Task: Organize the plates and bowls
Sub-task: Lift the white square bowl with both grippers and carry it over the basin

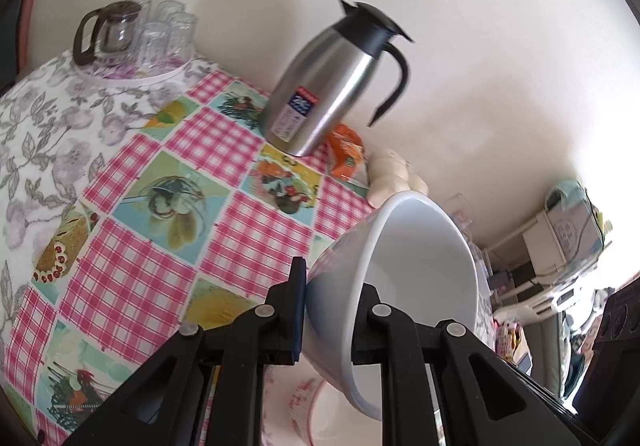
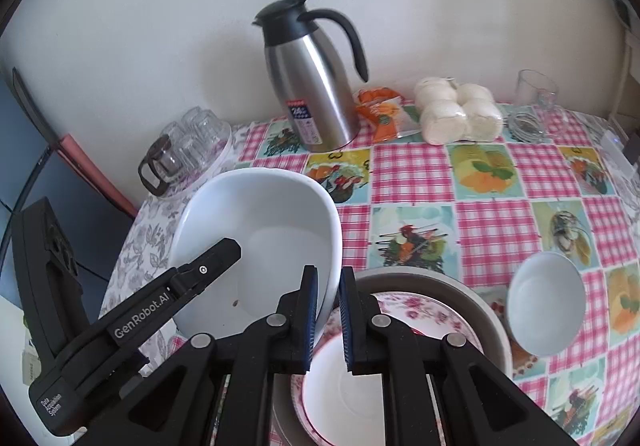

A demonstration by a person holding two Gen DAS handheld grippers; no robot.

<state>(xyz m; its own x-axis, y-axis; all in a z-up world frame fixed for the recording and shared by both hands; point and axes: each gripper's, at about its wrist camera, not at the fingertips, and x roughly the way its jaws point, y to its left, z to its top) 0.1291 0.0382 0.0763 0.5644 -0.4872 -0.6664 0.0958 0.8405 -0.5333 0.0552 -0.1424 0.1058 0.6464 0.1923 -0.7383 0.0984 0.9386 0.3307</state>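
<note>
A large white bowl point(image 1: 420, 258) point(image 2: 260, 230) hangs tilted above the checked tablecloth, gripped at opposite sides. My left gripper point(image 1: 334, 286) is shut on its rim, one finger inside and one outside; its arm point(image 2: 216, 258) reaches in from the left in the right wrist view. My right gripper point(image 2: 328, 274) is shut on the bowl's right rim. Below lies a stack: a grey plate point(image 2: 440, 282), a pink floral plate point(image 2: 420, 310) point(image 1: 296, 406) and a small white dish point(image 2: 360, 398). A small white bowl point(image 2: 544, 302) stands to the right of it.
A steel jug point(image 1: 332, 86) point(image 2: 316, 86) stands by the back wall. A round tray of glasses with a glass teapot point(image 1: 132, 34) point(image 2: 188, 146) sits at the left corner. An orange packet point(image 2: 380, 110), wrapped white buns point(image 2: 456, 110) and a glass point(image 2: 534, 94) line the back.
</note>
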